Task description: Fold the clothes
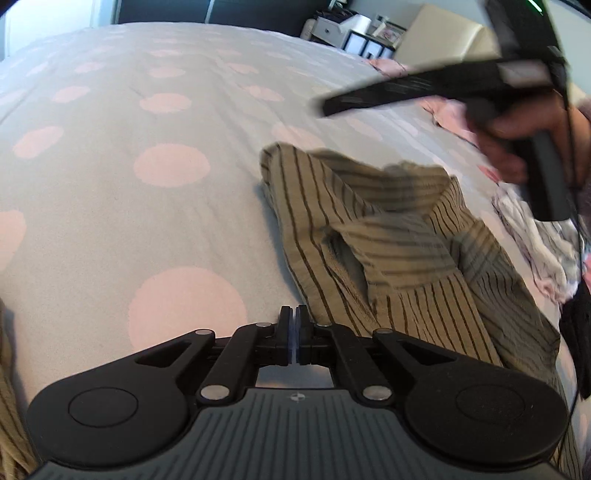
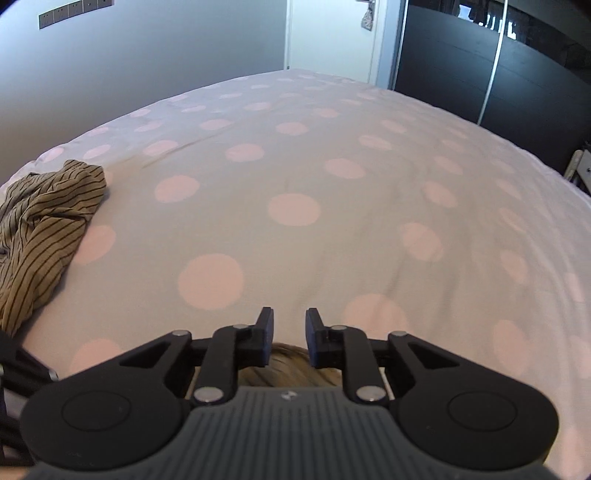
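Note:
A tan shirt with dark stripes (image 1: pixel 388 236) lies crumpled on the grey bedspread with pink dots (image 1: pixel 147 110). My left gripper (image 1: pixel 293 325) is shut low over the bedspread. The shirt's near edge runs up against its right finger, and I see no cloth between the pads. In the left wrist view my right gripper (image 1: pixel 325 107) hovers blurred above the shirt's far side, held by a hand (image 1: pixel 517 140). In its own view the right gripper (image 2: pixel 289 325) stands open over the bedspread (image 2: pixel 332 184) with nothing between its tips. There the shirt (image 2: pixel 40 221) lies at the far left.
Pink clothes (image 1: pixel 443 110) and a pale patterned pile (image 1: pixel 535 236) lie at the bed's right side. White drawers (image 1: pixel 332 29) stand beyond the bed. A dark wardrobe (image 2: pixel 480 74) and a white door (image 2: pixel 325 37) stand past the far edge.

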`<state>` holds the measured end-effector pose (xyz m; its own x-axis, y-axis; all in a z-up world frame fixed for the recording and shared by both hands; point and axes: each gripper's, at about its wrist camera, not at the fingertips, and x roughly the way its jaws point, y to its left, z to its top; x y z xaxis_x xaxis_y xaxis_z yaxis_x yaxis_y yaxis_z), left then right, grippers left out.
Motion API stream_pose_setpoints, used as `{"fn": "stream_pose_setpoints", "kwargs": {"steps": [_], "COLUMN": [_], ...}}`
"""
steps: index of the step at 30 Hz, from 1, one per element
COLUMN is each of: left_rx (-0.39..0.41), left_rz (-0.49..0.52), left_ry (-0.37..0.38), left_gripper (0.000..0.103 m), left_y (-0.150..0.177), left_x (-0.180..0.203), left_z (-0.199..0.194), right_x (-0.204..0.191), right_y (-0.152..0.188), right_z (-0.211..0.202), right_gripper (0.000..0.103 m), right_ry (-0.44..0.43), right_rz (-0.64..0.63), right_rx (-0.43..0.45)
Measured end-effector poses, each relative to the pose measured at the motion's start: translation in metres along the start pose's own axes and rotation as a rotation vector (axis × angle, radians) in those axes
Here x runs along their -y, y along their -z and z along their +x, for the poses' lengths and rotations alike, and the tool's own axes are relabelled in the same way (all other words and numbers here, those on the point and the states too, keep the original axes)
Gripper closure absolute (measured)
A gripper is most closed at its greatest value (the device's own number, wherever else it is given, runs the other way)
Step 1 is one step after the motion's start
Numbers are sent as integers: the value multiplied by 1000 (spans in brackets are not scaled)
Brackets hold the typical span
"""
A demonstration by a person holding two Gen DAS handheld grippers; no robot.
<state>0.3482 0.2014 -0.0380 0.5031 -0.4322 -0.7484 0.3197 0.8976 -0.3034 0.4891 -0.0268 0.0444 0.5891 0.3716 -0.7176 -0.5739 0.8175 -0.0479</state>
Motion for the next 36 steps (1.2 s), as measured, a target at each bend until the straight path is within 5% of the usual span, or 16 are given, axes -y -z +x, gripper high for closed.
{"fn": "stream_pose_setpoints", "kwargs": {"steps": [3,5,8,13,16,20,23,26,30,32,36], "left_rx": [55,100,167,199,204,180,175,154,148,154,201], "left_rz": [-49,-77,-101,-203,-186,-147,-139,-101,-86,-77,-58], "left_ry": [1,7,14,27,25,-15,-27,-101,-155,-178,-213], "left_gripper": [98,76,64,63,60,63,86,95,95,87,71], "left_y": [-9,-18,-28,-44,-50,-51,-50,-55,-58,-59,-59], "left_x": [-8,-9,-12,-15,-8,-2,-2,6,14,17,19], "left_z": [-8,-10,-7,22,34,54,64,74,81,78,57], "right_x": [40,67,108,150,162,169,165,161,161,160,164], "right_y": [18,35,65,116,141,160,164,162,158,155,152], "right_z": [-31,-49,-71,-84,-81,-62,-48,-36,-20,-19,-43], "right_gripper": [74,73,72,69,55,55,90,100,100,97,76], "right_ry": [53,94,140,131,84,21,-12,42,92,118,144], "right_rz": [31,60,156,314,391,473,476,453,460,453,458], "right_rx": [-13,-27,-38,-39,-28,-17,-1,9,-29,-39,-9]}}
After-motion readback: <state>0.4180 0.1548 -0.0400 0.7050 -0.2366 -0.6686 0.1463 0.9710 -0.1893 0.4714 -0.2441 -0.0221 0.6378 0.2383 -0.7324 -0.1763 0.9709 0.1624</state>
